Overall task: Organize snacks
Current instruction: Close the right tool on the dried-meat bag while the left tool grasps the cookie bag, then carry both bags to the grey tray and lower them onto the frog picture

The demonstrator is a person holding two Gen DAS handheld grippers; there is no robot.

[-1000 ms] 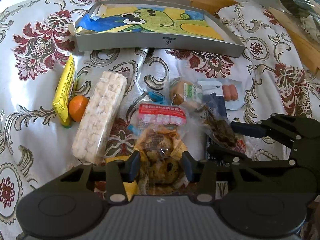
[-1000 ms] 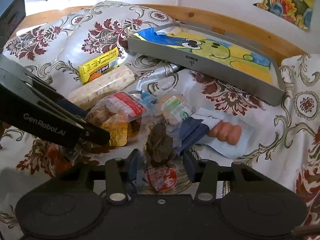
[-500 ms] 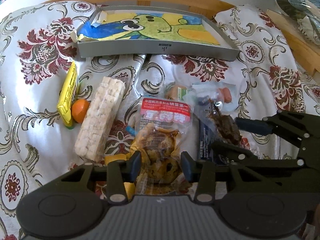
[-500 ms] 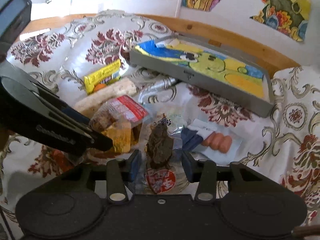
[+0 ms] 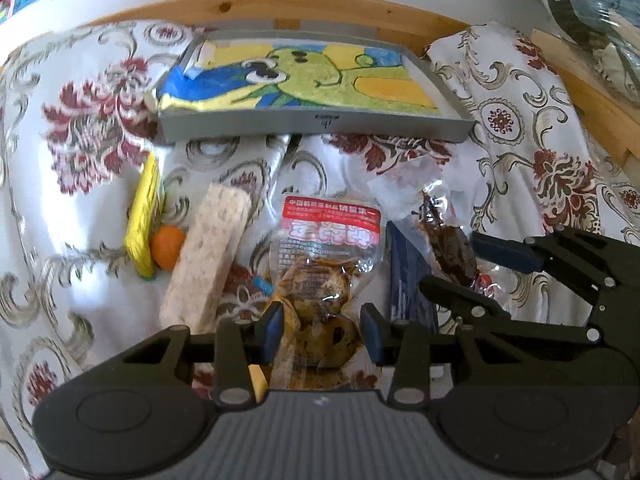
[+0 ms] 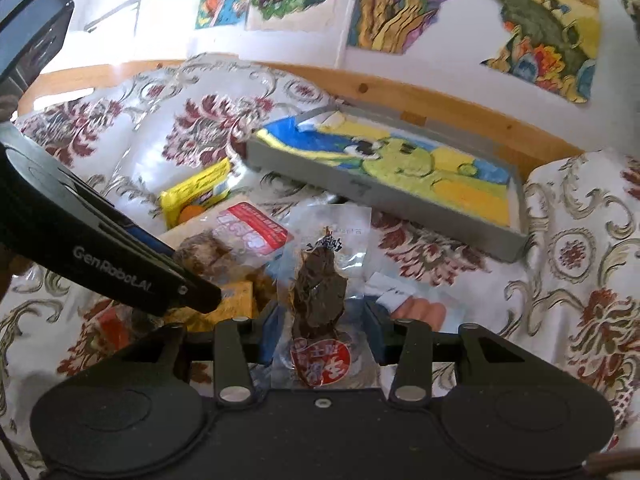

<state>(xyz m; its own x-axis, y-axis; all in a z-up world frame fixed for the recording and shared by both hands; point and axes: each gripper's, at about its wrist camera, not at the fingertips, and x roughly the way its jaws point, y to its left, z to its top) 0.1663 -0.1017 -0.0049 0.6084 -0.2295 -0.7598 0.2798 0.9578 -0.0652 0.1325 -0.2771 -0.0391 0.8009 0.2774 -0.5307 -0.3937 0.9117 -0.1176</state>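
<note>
My left gripper (image 5: 322, 330) has its fingers closed on the lower end of a clear bag of brown pastries (image 5: 320, 276), the one with the red label on top, and the bag stands up between the blue pads. My right gripper (image 6: 322, 330) is clenched on a clear packet of dark dried meat (image 6: 320, 292), red round label at the bottom, top edge pointing toward the tray. In the left view I see that same packet (image 5: 450, 240) pinched in the right gripper (image 5: 472, 268), just to the right of my pastry bag. The gray tray (image 5: 316, 122) with the green and blue drawing inside sits ahead on the flowered cloth (image 5: 80, 152), apart from both bags. Left of my pastry bag lie a pale rice cracker bar (image 5: 208, 260), a small orange (image 5: 168, 246) touching it, and a yellow wrapper (image 5: 142, 220) beside that. A sausage packet (image 6: 418, 308) lies under the right fingers.
</note>
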